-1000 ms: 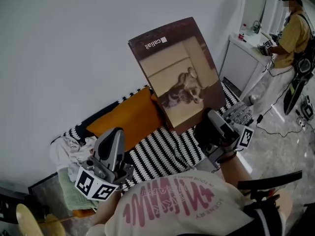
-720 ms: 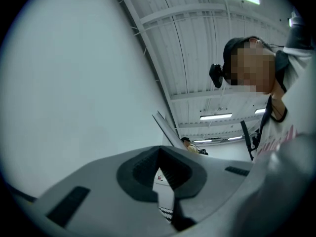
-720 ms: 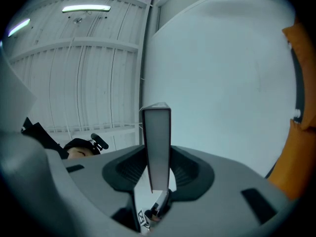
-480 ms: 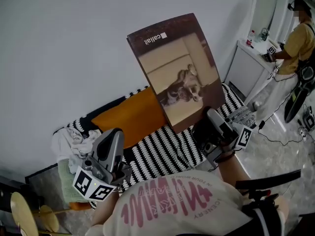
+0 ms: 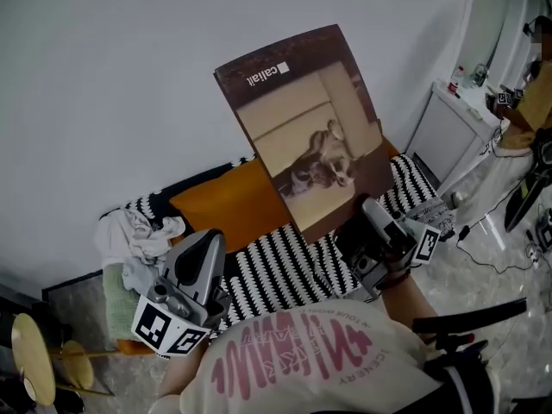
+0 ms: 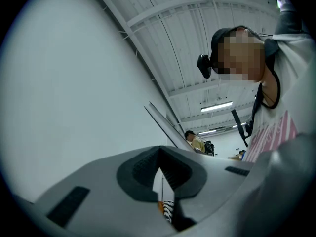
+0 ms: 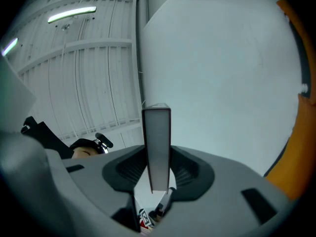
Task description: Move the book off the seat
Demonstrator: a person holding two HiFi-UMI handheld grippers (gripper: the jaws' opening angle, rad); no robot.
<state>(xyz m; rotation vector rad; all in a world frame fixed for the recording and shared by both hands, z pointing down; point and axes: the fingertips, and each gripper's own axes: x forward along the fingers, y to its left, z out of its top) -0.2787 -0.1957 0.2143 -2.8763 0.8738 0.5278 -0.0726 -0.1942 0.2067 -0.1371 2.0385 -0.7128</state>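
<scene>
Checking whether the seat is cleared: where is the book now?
Head view, centre: the book is held aloft by the right gripper, above the striped seat, right of the orange cushion.

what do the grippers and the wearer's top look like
Both the left gripper and right gripper are smooth grey plastic shells, their tongs lined with dark ribbed pads. Each carries a white cube printed with black square markers. The person wears a white T-shirt with pink lettering.
</scene>
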